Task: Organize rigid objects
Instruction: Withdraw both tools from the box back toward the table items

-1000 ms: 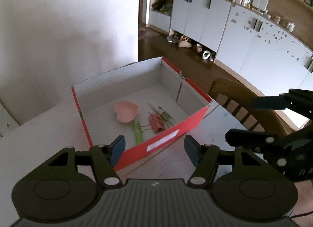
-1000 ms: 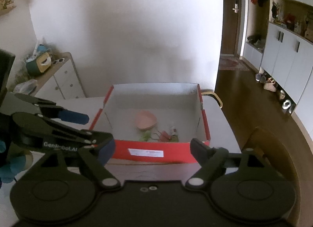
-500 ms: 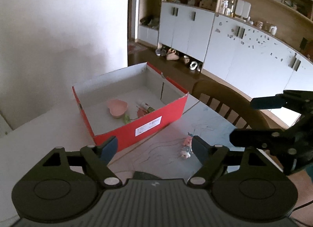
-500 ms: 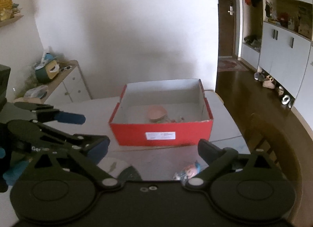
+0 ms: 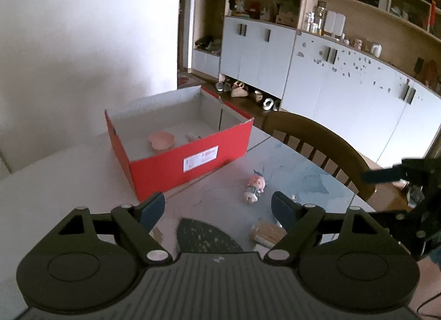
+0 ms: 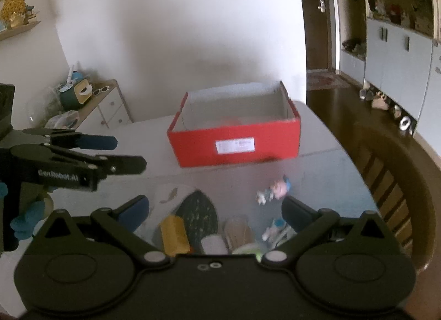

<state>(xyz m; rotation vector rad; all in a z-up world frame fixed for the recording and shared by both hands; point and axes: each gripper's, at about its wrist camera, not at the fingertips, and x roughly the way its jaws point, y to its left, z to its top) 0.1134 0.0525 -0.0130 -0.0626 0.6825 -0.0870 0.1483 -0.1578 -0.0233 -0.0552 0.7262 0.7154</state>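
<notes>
Partway done: your red box (image 5: 190, 160) already holds a pink dish (image 5: 161, 140) and some small bits. Still on the surface (image 5: 55, 182): doll figure (image 5: 255, 185), yellow block (image 6: 173, 234), dark oval piece (image 5: 205, 234). Left hand-held gripper (image 5: 217, 207) and right hand-held gripper (image 6: 215, 211) have just been opening; both empty.

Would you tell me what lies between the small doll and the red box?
Only bare table separates the doll from the red box, clearest in the left wrist view.
</notes>
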